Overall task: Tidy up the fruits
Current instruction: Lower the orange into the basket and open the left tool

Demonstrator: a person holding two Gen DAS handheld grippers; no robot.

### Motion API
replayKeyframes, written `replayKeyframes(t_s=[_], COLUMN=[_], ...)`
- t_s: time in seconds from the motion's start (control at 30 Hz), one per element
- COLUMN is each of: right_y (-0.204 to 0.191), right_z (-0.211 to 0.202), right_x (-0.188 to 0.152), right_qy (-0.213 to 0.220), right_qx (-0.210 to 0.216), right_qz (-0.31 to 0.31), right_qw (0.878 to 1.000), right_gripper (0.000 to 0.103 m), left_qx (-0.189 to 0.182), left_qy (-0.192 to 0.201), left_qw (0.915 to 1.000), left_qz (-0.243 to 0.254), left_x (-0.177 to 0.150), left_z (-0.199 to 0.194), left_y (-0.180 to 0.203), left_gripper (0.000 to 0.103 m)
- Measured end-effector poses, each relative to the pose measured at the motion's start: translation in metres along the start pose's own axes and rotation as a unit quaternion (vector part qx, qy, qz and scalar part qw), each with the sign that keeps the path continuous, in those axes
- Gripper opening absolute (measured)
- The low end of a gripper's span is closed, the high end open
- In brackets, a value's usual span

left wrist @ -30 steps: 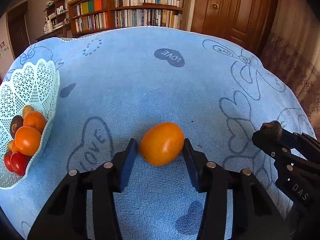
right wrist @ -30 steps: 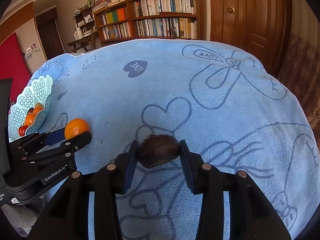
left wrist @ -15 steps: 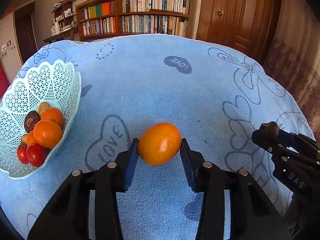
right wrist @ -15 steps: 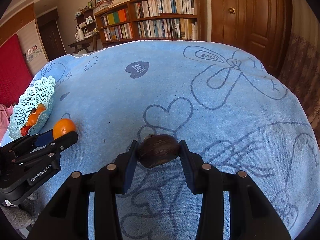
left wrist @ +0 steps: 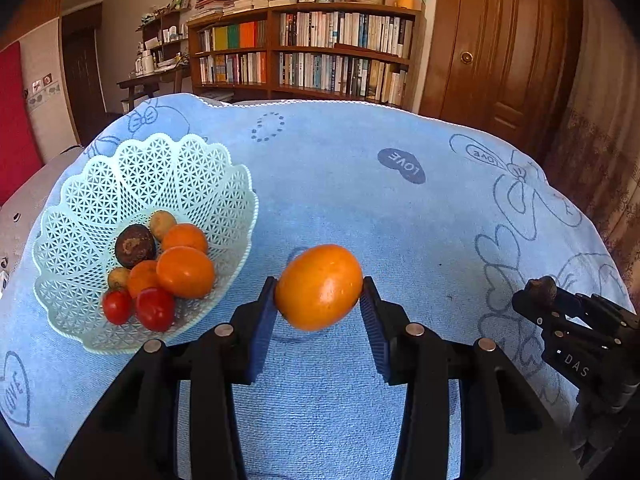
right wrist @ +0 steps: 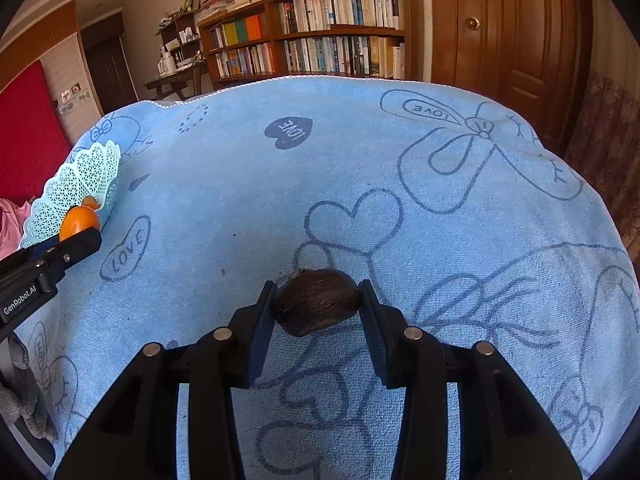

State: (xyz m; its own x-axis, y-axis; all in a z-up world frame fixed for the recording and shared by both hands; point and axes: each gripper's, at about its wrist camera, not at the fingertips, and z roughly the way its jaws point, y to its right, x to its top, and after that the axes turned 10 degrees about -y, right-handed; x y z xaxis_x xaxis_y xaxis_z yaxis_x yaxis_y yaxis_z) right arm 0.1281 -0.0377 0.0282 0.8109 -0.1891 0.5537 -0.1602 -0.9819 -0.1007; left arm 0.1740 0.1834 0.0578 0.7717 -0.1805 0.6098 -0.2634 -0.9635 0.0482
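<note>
My left gripper (left wrist: 319,300) is shut on an orange (left wrist: 319,286), held above the blue towel just right of the white lattice basket (left wrist: 100,184). The basket holds several fruits: oranges, red tomatoes, a dark fruit and small brownish ones. My right gripper (right wrist: 316,302) is shut on a dark brown fruit (right wrist: 316,306), lifted a little over the towel. In the left wrist view the right gripper (left wrist: 540,294) shows at the right edge with the dark fruit (left wrist: 542,287) at its tip. In the right wrist view the left gripper (right wrist: 76,236) with its orange (right wrist: 79,220) sits beside the basket (right wrist: 76,184).
The blue towel (right wrist: 360,160) with heart and LOVE drawings covers the whole table. Its far edge drops off toward bookshelves (left wrist: 312,56) and a wooden door (left wrist: 500,48). A red panel (right wrist: 24,132) and pink cloth lie past the left edge.
The left gripper has lifted and carried the orange leftward toward the basket, which now shows fuller in its view. The right gripper has held the dark fruit nearly in place.
</note>
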Motion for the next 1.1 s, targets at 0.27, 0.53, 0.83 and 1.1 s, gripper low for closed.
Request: replayKeyframes(t_s=[0.27,0.53,0.83,1.1], right_y=[-0.003,-0.006,-0.008,-0.009], right_z=[0.001,0.002,0.005,0.006], right_x=[-0.002,-0.004,-0.006,-0.007], right_qy=[-0.001,-0.003,-0.007,-0.008], right_qx=[-0.001,-0.002,-0.006,-0.007], right_qz=[-0.004,-0.008,-0.013,-0.014], right_qw=[1.0,1.0,1.0,1.0], right_gripper=[0.042,0.042,0.042,0.042], left_qx=[0.018,0.047,0.064,0.071], left_qy=[0.004,-0.001,-0.028,-0.046], left_qw=[0.9995,0.9979,0.9961,0.9935], left_qz=[-0.025,-0.045,-0.054,-0.077], left_x=[0.011,0.02,0.023,0.027], left_z=[-0.019,-0.033,-0.046,-0.05], left_y=[-0.045,-0.101,-0.156,-0.194], left_gripper=[0.043,0.043,0.043,0.066])
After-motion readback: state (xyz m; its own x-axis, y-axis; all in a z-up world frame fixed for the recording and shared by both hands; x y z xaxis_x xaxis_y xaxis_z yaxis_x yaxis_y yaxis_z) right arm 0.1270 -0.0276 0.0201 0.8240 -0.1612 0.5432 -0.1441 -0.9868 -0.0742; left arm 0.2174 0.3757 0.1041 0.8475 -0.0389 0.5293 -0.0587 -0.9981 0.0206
